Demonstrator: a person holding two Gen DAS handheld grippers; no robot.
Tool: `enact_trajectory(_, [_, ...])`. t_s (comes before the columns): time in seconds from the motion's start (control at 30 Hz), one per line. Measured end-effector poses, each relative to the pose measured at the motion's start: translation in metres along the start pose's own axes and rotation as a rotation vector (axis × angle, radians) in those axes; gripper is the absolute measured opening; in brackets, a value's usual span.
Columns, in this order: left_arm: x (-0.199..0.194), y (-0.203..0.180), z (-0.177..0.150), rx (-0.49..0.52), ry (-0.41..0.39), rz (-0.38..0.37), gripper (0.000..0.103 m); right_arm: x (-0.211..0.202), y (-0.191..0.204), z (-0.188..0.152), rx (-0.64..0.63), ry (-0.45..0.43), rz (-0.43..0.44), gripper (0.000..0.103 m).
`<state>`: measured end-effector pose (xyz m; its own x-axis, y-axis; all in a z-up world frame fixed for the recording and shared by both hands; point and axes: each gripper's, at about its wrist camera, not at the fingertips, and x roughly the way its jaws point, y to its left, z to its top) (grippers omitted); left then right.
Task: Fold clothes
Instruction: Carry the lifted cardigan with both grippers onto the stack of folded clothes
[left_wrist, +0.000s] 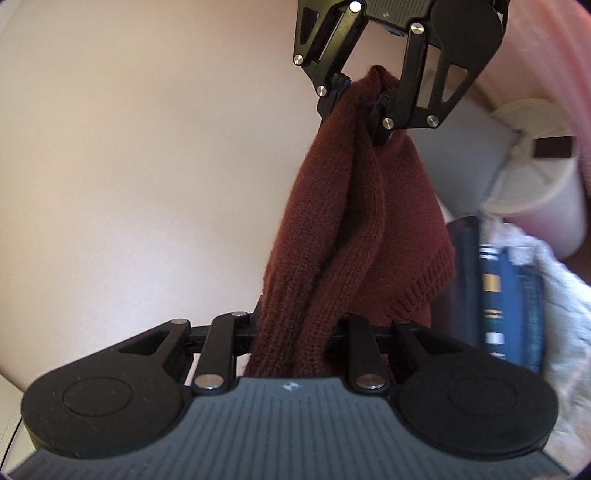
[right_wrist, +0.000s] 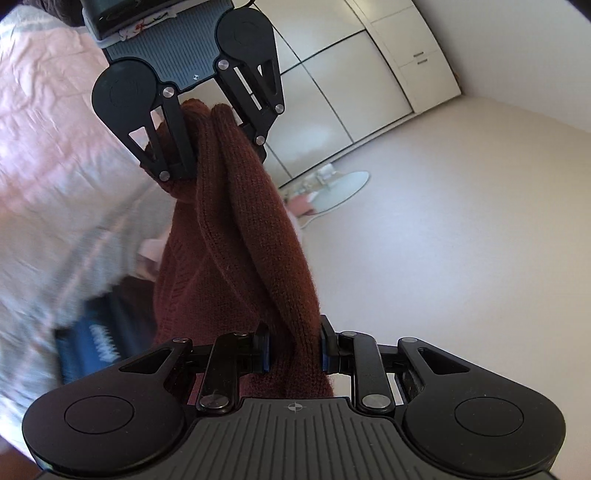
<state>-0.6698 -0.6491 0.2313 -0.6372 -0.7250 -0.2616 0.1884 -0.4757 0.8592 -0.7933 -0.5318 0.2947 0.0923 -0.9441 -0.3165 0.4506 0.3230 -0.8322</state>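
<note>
A rust-brown knit sweater hangs bunched in the air, stretched between my two grippers, which face each other. In the left wrist view my left gripper is shut on one end of the sweater, its fingertips hidden by the knit. The right gripper pinches the other end at the top of that view. In the right wrist view my right gripper is shut on the sweater, its blue pads pressing both sides. The left gripper grips the far end above. A ribbed hem hangs loose below.
A pink quilted bedspread lies to the left with a folded dark blue garment and a white fluffy cloth on it. A white round bin stands behind. Wardrobe doors and an oval mirror border the beige floor.
</note>
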Motion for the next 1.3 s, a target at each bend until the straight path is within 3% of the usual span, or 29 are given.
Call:
enact_trajectory(0.13, [0.080, 0.020, 0.004, -0.022, 0.045, 0.058, 0.019, 0.065, -0.051, -0.033, -0.066, -0.038, -0.007, 0.022])
enact_trajectory(0.23, [0.123, 0.009, -0.004, -0.054, 0.066, 0.084, 0.019, 0.109, -0.069, -0.056, -0.124, -0.064, -0.029, 0.022])
enact_trajectory(0.33, [0.153, -0.045, -0.034, -0.078, 0.099, 0.011, 0.019, 0.143, -0.048, -0.084, -0.121, -0.086, 0.008, 0.023])
enact_trajectory(0.43, [0.178, -0.123, -0.068, -0.075, 0.159, -0.119, 0.020, 0.170, 0.008, -0.124, -0.121, -0.055, 0.145, 0.022])
enact_trajectory(0.5, [0.180, -0.150, -0.076, -0.080, 0.165, -0.127, 0.020, 0.183, 0.049, -0.147, -0.139, -0.007, 0.266, 0.022])
enact_trajectory(0.57, [0.180, -0.171, -0.082, -0.093, 0.161, -0.115, 0.019, 0.181, 0.074, -0.159, -0.150, 0.008, 0.320, 0.022])
enact_trajectory(0.73, [0.176, -0.179, -0.086, -0.137, 0.159, -0.098, 0.025, 0.160, 0.081, -0.168, -0.141, 0.016, 0.321, 0.025])
enact_trajectory(1.03, [0.166, -0.178, -0.092, -0.017, 0.149, -0.065, 0.023, 0.146, 0.079, -0.167, -0.119, 0.065, 0.328, 0.027])
enact_trajectory(1.17, [0.164, -0.199, -0.101, -0.048, 0.166, -0.105, 0.021, 0.145, 0.092, -0.161, -0.118, 0.059, 0.322, 0.027])
enact_trajectory(1.3, [0.156, -0.207, -0.099, -0.074, 0.156, -0.074, 0.021, 0.164, 0.096, -0.158, -0.102, 0.068, 0.323, 0.027])
